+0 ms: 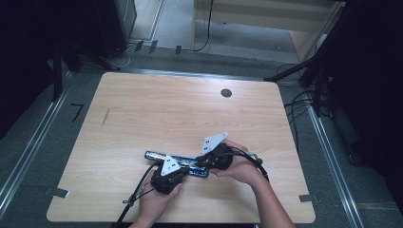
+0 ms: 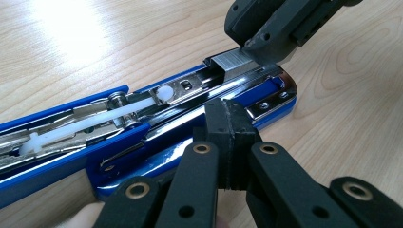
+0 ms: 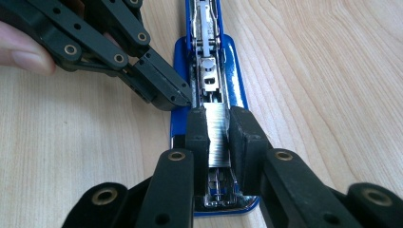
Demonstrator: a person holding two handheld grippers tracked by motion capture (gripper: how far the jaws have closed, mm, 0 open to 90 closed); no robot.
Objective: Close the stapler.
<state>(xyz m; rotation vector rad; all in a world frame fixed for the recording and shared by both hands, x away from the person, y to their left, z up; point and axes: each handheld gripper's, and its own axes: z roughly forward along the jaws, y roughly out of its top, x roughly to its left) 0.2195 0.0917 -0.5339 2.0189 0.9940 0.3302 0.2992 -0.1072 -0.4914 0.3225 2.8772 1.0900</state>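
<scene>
A blue stapler (image 1: 157, 155) lies swung open on the wooden table (image 1: 166, 109), its metal staple channel (image 2: 190, 88) facing up. My right gripper (image 3: 219, 128) is shut on a strip of silver staples (image 3: 218, 142), held over the front end of the channel. In the left gripper view the strip (image 2: 233, 61) sits at the channel's mouth under the right gripper (image 2: 259, 47). My left gripper (image 2: 231, 137) is shut with nothing between its pads, its tips pressed against the stapler's blue side (image 2: 47, 175). In the right gripper view the left gripper (image 3: 166, 97) touches the channel's left edge.
A round dark grommet (image 1: 226, 93) sits near the table's far right. Both hands work near the table's front edge (image 1: 190, 221). Cables (image 1: 299, 102) trail over the floor on the right and at the back. Dark stands flank both sides.
</scene>
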